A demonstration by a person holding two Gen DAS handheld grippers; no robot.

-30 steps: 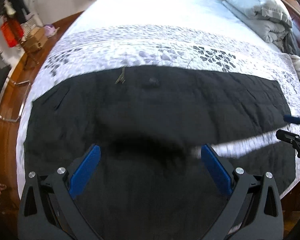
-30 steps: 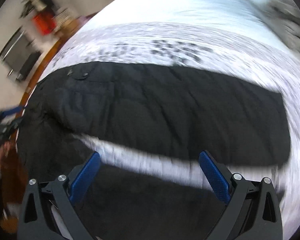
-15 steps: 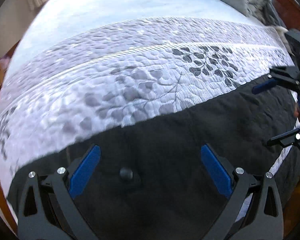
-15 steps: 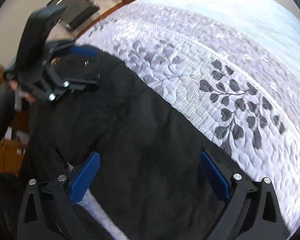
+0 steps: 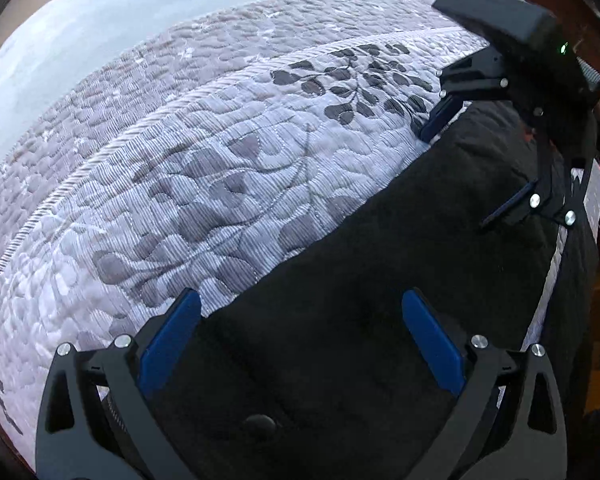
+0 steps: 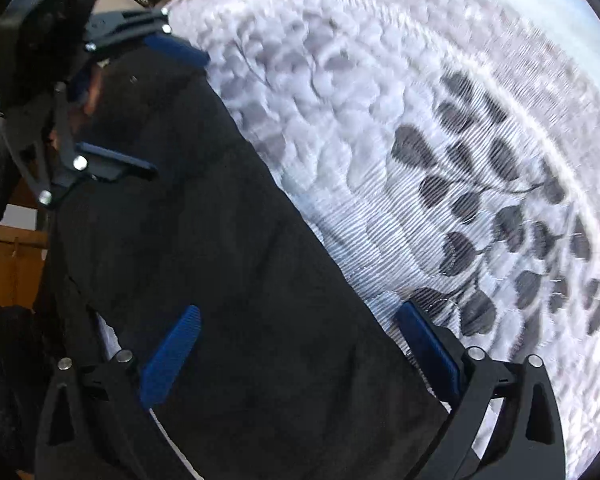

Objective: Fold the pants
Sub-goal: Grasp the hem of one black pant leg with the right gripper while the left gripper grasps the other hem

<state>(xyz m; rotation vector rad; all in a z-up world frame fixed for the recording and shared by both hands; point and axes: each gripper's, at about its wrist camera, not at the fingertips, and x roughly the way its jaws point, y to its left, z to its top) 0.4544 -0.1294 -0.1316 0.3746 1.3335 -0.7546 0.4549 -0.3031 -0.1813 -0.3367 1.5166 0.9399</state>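
No brand, label or writing could be read in either view.

The pants (image 5: 380, 280) were black, of a matte, slightly fuzzy cloth, and lay flat on the quilt (image 5: 220, 152) along the near edge of the bed. A dark round button (image 5: 259, 424) showed on the cloth near the bottom of the left wrist view, between the left gripper's fingers. Their far edge ran as a straight diagonal line against the quilt's grey-and-white leaf pattern.

One pair of pants was visible, one quilt, and two grippers.

The left gripper (image 5: 300, 312) was released, its two blue pads spread wide just above the black cloth, one pad over the quilt's edge and the other over the pants; nothing lay between them but the fabric beneath. The right gripper (image 6: 296, 328) was likewise spread wide and grasped nothing, straddling the pants' far edge, one pad over black cloth and the other over the quilt. Each gripper appeared in the other's view, at the opposite end of the pants. The right wrist view was blurred.
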